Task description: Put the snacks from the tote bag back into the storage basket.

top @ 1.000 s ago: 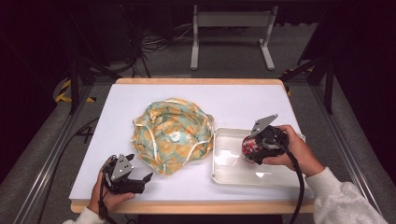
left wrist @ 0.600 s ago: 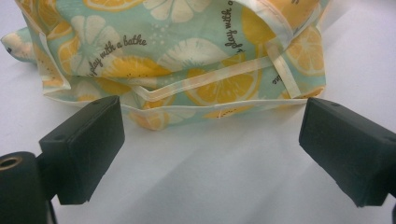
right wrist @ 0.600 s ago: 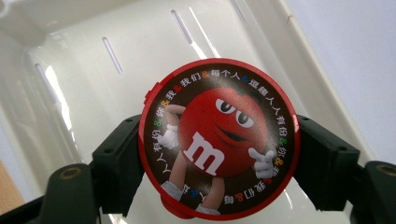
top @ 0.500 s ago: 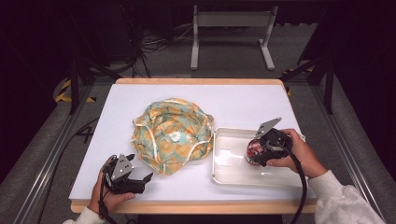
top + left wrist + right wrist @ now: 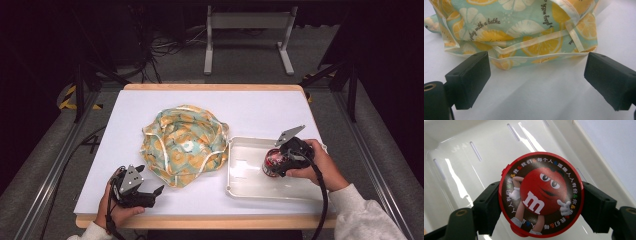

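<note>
Right gripper (image 5: 278, 163) lowered into tray (image 5: 245, 185), red candy tin (image 5: 540, 194) clamped between jaws, perhaps touching bottom

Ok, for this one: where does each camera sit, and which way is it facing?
High view: above the person's side, looking forward and down at the table; both forearms, left gripper, right gripper.
Left gripper view: on that gripper, along open jaws toward the citrus-print bag.
Right gripper view: on that gripper, down into the white tray; jaws clamp the red candy tin.
Shared: bag, tray, tin.
</note>
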### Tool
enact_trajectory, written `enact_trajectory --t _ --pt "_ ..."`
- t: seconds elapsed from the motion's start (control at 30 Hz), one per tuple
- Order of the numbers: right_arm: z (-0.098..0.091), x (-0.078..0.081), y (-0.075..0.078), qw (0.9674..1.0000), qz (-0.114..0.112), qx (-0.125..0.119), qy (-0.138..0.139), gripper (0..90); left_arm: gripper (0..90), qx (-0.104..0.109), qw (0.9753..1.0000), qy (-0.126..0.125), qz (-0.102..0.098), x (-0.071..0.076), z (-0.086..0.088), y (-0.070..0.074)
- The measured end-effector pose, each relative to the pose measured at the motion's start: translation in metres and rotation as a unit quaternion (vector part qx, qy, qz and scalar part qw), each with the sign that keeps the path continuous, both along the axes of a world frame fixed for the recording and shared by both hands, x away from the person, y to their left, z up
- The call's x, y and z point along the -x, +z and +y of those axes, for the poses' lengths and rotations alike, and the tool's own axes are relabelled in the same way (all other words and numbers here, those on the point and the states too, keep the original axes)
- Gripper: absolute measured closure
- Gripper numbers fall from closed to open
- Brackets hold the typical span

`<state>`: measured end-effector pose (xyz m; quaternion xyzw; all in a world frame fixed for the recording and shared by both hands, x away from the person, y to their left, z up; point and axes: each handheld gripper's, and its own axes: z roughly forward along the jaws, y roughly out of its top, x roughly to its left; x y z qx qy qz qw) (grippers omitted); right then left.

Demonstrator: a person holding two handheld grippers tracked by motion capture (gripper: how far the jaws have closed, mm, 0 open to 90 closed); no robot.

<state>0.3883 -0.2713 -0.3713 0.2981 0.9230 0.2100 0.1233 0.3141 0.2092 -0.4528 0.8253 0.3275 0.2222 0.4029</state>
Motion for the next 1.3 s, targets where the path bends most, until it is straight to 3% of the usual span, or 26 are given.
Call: enact_trajectory --t 0.33,0.63,0.87,0.9,1.0,1.13,1.3 --pt "0.001 0.003 0.000 0.9998 -0.019 0.004 -0.010 22.0 7.4 -0.001 1.0000 -0.002 0.000 0.000 0.000 0.000" --pt "-0.005 0.010 0.002 0.9995 -0.021 -0.009 -0.020 25.4 7.4 0.001 1.0000 -0.002 0.000 0.000 0.000 0.001" --pt "-0.004 0.011 0.001 0.9976 -0.021 -0.020 -0.062 25.3 7.4 -0.002 1.0000 -0.002 0.000 0.000 -0.001 0.000" --pt "-0.005 0.011 0.000 0.9968 -0.015 -0.029 -0.073 18.0 7.4 -0.002 1.0000 -0.002 0.000 0.000 -0.001 0.000" --pt "-0.007 0.011 0.001 0.9958 -0.015 -0.040 -0.081 15.8 7.4 -0.001 1.0000 -0.001 0.000 0.000 -0.001 0.000" --pt "-0.011 0.013 0.004 0.9963 -0.032 -0.036 -0.071 14.8 7.4 -0.001 1.0000 -0.001 0.000 0.000 -0.001 0.000" --pt "-0.013 0.021 0.008 0.9970 -0.062 -0.022 -0.040 13.7 7.5 0.000 1.0000 -0.001 -0.001 0.000 -0.001 0.001"
